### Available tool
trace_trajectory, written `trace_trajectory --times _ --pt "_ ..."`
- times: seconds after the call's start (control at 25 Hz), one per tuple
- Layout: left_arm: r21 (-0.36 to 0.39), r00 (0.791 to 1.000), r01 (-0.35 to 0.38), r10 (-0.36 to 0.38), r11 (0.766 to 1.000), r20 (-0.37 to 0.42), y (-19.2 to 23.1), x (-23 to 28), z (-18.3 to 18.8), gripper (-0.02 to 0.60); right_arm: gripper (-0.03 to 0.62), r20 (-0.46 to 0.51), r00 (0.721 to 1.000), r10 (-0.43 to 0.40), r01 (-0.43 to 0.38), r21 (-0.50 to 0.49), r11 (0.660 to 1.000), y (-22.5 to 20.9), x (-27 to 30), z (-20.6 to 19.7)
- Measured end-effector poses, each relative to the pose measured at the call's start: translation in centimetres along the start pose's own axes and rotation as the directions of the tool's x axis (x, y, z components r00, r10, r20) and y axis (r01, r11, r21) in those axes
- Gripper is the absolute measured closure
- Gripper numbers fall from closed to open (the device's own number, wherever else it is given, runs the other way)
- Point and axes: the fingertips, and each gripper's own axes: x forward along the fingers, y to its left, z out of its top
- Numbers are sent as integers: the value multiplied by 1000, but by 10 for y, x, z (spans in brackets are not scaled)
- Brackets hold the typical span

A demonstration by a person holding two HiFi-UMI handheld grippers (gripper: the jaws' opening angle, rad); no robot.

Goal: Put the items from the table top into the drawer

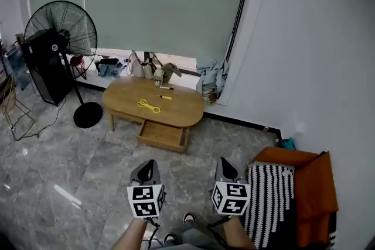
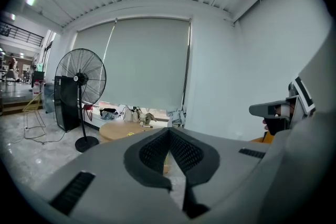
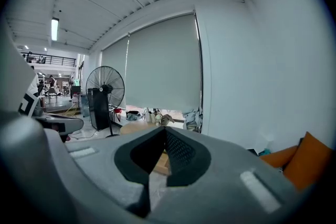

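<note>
A low oval wooden table (image 1: 183, 105) stands across the room by the window wall. On its top lie a yellow looped cord (image 1: 149, 105), a yellow-and-black pen (image 1: 164, 97) and a dark marker (image 1: 166, 88). Its drawer (image 1: 162, 134) is pulled out at the front and looks empty. My left gripper (image 1: 151, 164) and right gripper (image 1: 224, 162) hover side by side over the floor, well short of the table. Both point toward the table, and each is shut with nothing between its jaws. The left gripper view (image 2: 169, 130) and the right gripper view (image 3: 165, 129) show the tips meeting.
A black pedestal fan (image 1: 61, 29) and a black box (image 1: 47, 64) stand left of the table. Bags and clothes (image 1: 146, 67) lie along the window sill. An orange seat with a striped cushion (image 1: 269, 202) is at my right, against the white wall. Grey tiled floor lies between me and the table.
</note>
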Motion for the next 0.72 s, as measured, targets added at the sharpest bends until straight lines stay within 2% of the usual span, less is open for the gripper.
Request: trace_trajectory --times 0.32,0.72 --pt "-13 999 -47 47 999 -19 10 64 7 586 589 -16 1000 16 -16 3 1000 -29 66 9" --pt "-19 994 -109 108 994 -16 -13 175 45 586 589 -27 996 85 -85 -5 996 -98 177 46"
